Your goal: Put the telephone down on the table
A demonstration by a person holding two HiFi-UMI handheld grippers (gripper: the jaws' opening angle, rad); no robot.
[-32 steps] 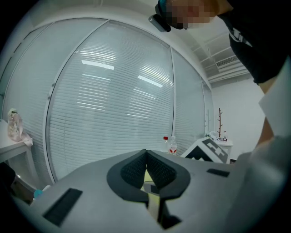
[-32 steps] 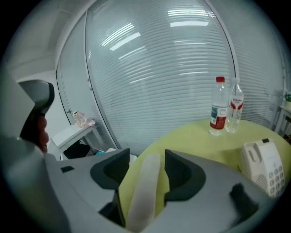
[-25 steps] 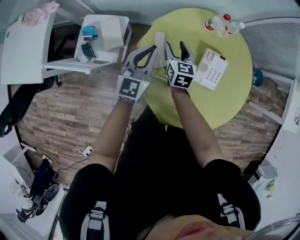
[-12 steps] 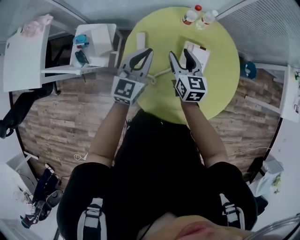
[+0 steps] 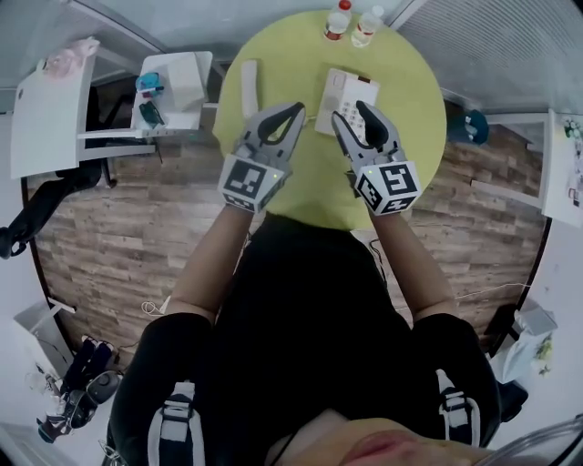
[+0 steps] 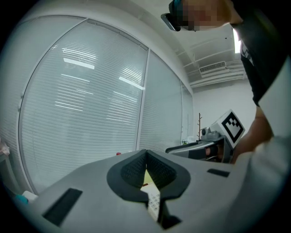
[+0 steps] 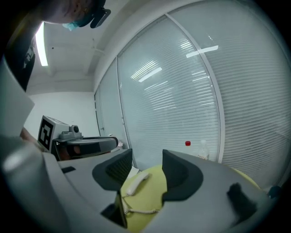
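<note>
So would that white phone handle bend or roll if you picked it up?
Probably stiff: the handset looks like one hard plastic bar. It likely won't roll, lying flat on the table. Its curly cord would probably stretch and tug back.

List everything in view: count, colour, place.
table: 1, yellow-green, round, in front of the person
handset: 1, white, lying on the table's left part, apart from the base
phone base: 1, white, on the table, right of the handset
cord: 1, white, coiled, on the table near the handset
bottles: 2, clear, one red-capped, at the table's far edge
side desk: 1, white, left of the table
floor: 1, brown wood, around the table
left gripper: 1, grey, shut, empty
right gripper: 1, grey, open, jaws just been closing slightly, nothing between them
</note>
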